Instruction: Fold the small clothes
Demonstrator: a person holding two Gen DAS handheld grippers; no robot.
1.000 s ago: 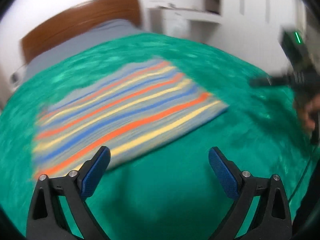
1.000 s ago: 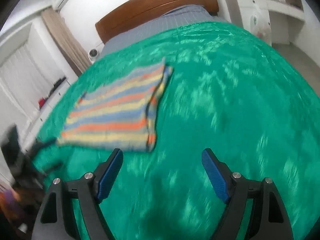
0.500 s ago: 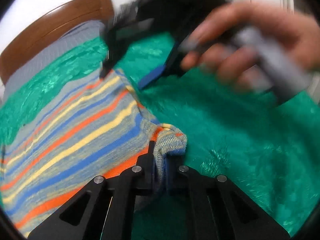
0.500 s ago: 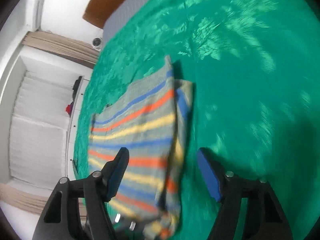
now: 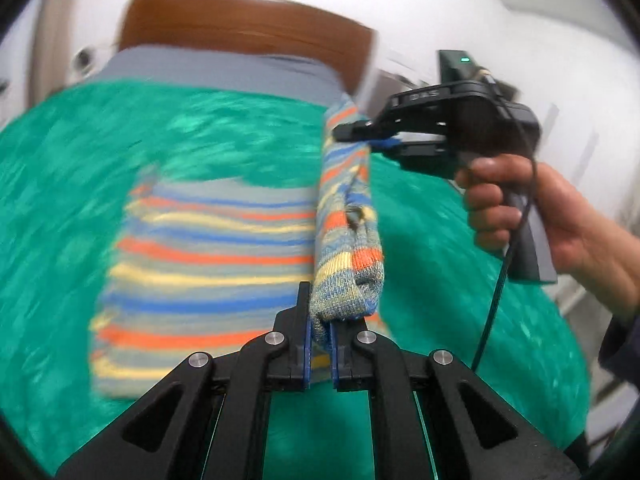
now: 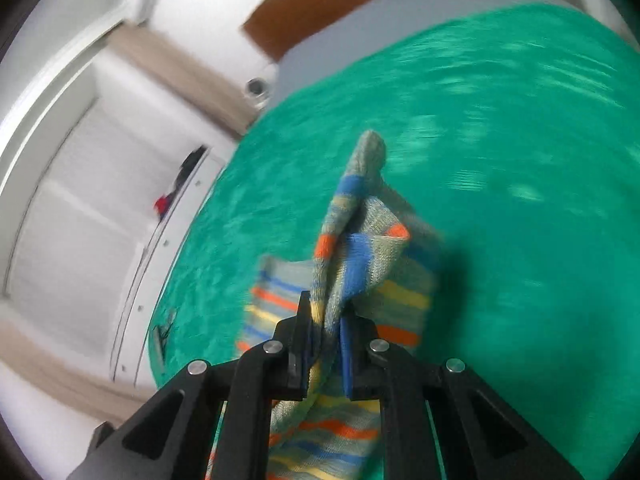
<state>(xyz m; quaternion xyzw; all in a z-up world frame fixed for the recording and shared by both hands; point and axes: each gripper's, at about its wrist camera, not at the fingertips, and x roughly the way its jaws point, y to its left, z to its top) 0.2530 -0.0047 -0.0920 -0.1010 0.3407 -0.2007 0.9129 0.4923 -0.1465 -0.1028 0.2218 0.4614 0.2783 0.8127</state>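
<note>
A striped knit cloth (image 5: 208, 256) in grey, blue, orange and yellow lies on the green bedspread (image 5: 80, 152). My left gripper (image 5: 319, 332) is shut on the near corner of its right edge. My right gripper (image 5: 360, 136) is shut on the far corner of the same edge, held up above the bed. The edge hangs taut between them as a bunched strip (image 5: 348, 216). In the right wrist view my right gripper (image 6: 326, 336) pinches the cloth (image 6: 360, 256), which rises in a fold in front of it.
A wooden headboard (image 5: 240, 24) and grey sheet (image 5: 224, 68) are at the far end of the bed. White wardrobe doors (image 6: 72, 208) and a beige curtain (image 6: 188, 76) stand beside the bed. A person's hand (image 5: 552, 216) holds the right gripper handle.
Both grippers went from open above the flat cloth to shut on its right edge. The edge is now lifted off the bed and stretched between them.
</note>
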